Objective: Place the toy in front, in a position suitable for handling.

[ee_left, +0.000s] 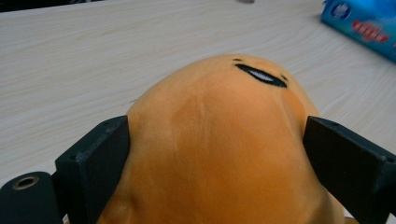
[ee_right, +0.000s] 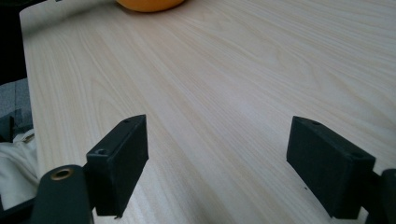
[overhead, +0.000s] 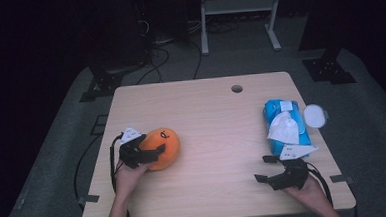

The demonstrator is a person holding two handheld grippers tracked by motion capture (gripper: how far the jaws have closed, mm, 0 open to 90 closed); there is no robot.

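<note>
left gripper [overhead: 155, 151] at the left part of the wooden table [overhead: 217, 137], jaws pressed on both sides of the orange plush toy [overhead: 164, 146], holding it firmly. in the left gripper view, orange plush toy [ee_left: 219, 149] between the two black jaws, touching both, black stitched mouth on top, resting on the table [ee_left: 70, 70]. right gripper [overhead: 264, 169] near the front right edge, jaws wide apart, holding nothing, just above the bare wood [ee_right: 243, 84]. blue pack of wet wipes [overhead: 286, 126] just behind the right gripper, white tissue sticking out on top, round white lid [overhead: 314, 115] beside it at the right. blue pack [ee_left: 364, 23] seen also far in the left gripper view.
</note>
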